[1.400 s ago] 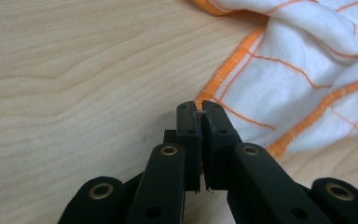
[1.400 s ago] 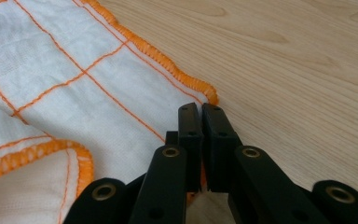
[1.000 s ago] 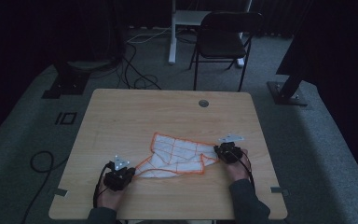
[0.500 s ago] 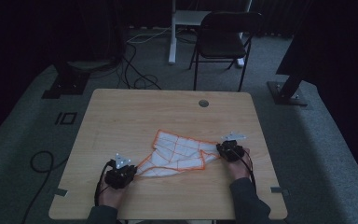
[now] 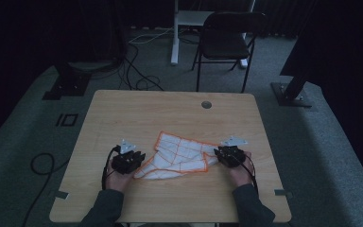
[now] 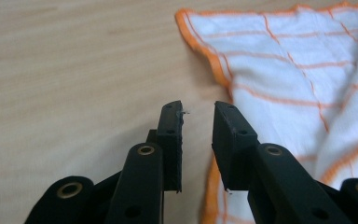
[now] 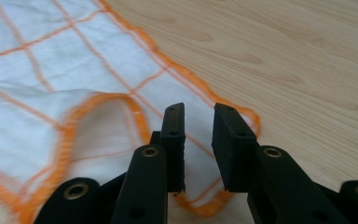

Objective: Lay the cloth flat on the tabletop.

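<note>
A white cloth [image 5: 179,158] with orange grid lines and an orange hem lies loosely folded on the wooden table [image 5: 170,113]. My left gripper [image 5: 138,160] sits at the cloth's left edge. Its jaws have just been opening and stand apart. In the left gripper view [image 6: 198,109] nothing is between the pads, and the cloth [image 6: 298,70] lies under and to the right of them. My right gripper [image 5: 217,153] is at the cloth's right corner. Its jaws have also just been opening. In the right gripper view [image 7: 198,112] they are apart above the cloth [image 7: 51,70] without pinching it.
A round cable hole [image 5: 206,104] sits near the table's far edge. Beyond the table stand a black folding chair [image 5: 227,42] and a white post [image 5: 174,33]. Cables [image 5: 142,80] and black stand bases [image 5: 68,85] [image 5: 290,94] lie on the grey carpet.
Both grippers have let go of the cloth, which now lies slack on the table. The left gripper has moved forward, away from the person's edge. The right hand stays where it was.
</note>
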### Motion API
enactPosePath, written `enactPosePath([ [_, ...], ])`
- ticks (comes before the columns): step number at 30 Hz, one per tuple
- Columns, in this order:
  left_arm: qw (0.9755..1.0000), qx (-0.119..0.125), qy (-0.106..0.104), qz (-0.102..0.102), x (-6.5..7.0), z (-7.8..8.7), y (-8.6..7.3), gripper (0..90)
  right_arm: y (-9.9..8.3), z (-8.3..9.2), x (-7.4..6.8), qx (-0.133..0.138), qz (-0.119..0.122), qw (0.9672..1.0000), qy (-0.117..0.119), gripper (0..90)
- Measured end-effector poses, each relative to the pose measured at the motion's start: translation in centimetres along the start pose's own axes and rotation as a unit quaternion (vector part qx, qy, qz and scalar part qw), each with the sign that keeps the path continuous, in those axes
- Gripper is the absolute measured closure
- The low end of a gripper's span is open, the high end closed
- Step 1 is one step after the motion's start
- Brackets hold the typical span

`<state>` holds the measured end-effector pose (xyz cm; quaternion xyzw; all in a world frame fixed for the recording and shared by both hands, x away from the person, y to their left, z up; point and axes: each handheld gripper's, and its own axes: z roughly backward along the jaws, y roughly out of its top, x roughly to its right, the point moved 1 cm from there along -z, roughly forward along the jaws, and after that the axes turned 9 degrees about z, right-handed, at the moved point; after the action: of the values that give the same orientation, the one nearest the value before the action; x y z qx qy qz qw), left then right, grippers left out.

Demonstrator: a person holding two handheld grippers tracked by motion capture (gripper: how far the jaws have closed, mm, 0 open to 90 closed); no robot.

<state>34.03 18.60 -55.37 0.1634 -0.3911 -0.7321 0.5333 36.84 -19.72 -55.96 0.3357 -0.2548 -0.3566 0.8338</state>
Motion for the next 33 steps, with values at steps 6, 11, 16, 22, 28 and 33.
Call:
enactPosePath([
  [6,1.0000,0.000,-0.001,-0.009,-0.3,-1.7,1.9,71.2,0.5,1.0,-1.7,0.008,0.026,0.9995,0.014,72.6],
  [11,0.9997,-0.009,-0.004,-0.020,-0.2,-3.5,3.0,70.1,0.9,1.7,-3.2,0.019,0.044,0.9985,0.027,70.4],
  [16,0.9996,-0.015,-0.009,-0.023,0.1,-5.2,4.2,69.0,0.9,2.0,-4.0,0.023,0.050,0.9979,0.034,69.0],
  [22,0.9996,-0.016,-0.008,-0.023,1.1,-7.0,5.5,67.7,0.5,2.6,-5.2,0.026,0.063,0.9969,0.038,67.3],
  [28,0.9991,-0.033,0.005,-0.028,1.7,-9.1,6.3,65.6,-0.2,2.7,-5.8,0.029,0.059,0.9966,0.050,61.8],
  [33,0.9980,-0.050,0.016,-0.034,2.3,-10.4,6.4,61.2,-0.4,2.4,-5.9,0.019,0.051,0.9973,0.048,52.8],
])
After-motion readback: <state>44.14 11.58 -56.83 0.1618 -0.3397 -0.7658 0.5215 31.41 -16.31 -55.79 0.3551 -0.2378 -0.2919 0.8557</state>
